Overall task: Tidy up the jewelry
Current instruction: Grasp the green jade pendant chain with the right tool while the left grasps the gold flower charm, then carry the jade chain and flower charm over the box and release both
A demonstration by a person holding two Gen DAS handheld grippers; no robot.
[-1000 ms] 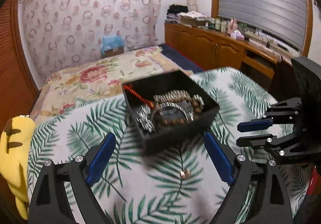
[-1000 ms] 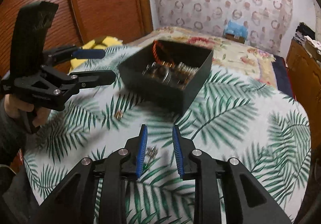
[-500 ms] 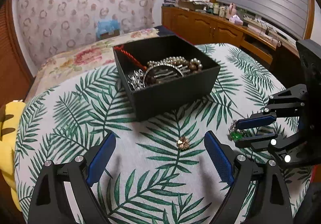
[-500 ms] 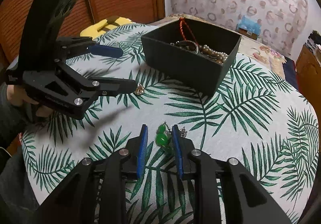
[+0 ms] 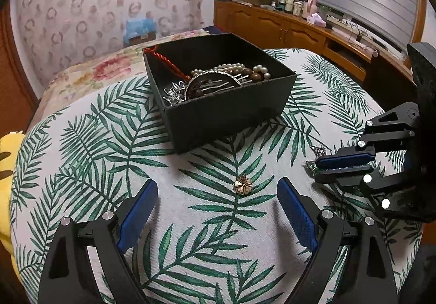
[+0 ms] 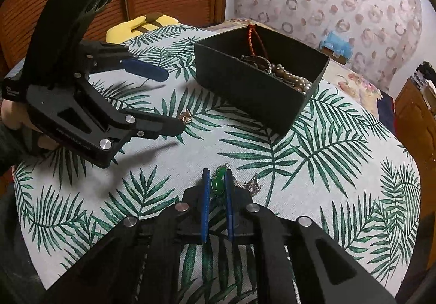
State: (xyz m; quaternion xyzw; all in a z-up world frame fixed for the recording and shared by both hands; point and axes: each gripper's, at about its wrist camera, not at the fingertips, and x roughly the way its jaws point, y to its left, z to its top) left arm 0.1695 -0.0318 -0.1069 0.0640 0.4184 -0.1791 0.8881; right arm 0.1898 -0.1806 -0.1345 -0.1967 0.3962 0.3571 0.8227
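The green earring [image 6: 218, 183] lies on the palm-print surface [image 6: 340, 167], caught between the blue pads of the right gripper [image 6: 217, 181]; its beads stack along the pads, so its long axis runs with the fingers, toward 12 o'clock in the right wrist view. The jaws are closing and nearly together, pads against the stones. A small silver piece [image 6: 253, 185] sits just beside them at 3 o'clock, outside the grip.

From that grip the black box [image 6: 261, 91] stands at 1 o'clock, well apart, open-topped and already holding pearls, a red cord and silver pieces. The coming move, by my reading, is a lift and a carry along that line, high enough to clear the near wall.

The gold flower [image 5: 242, 184] rests on the surface at 12 o'clock from the left gripper [image 5: 218, 211], lying between the lines of its widely spread, empty jaws and just ahead of their tips. The left hand is plainly the nearer one for it; the box lies beyond, also at 12 o'clock.
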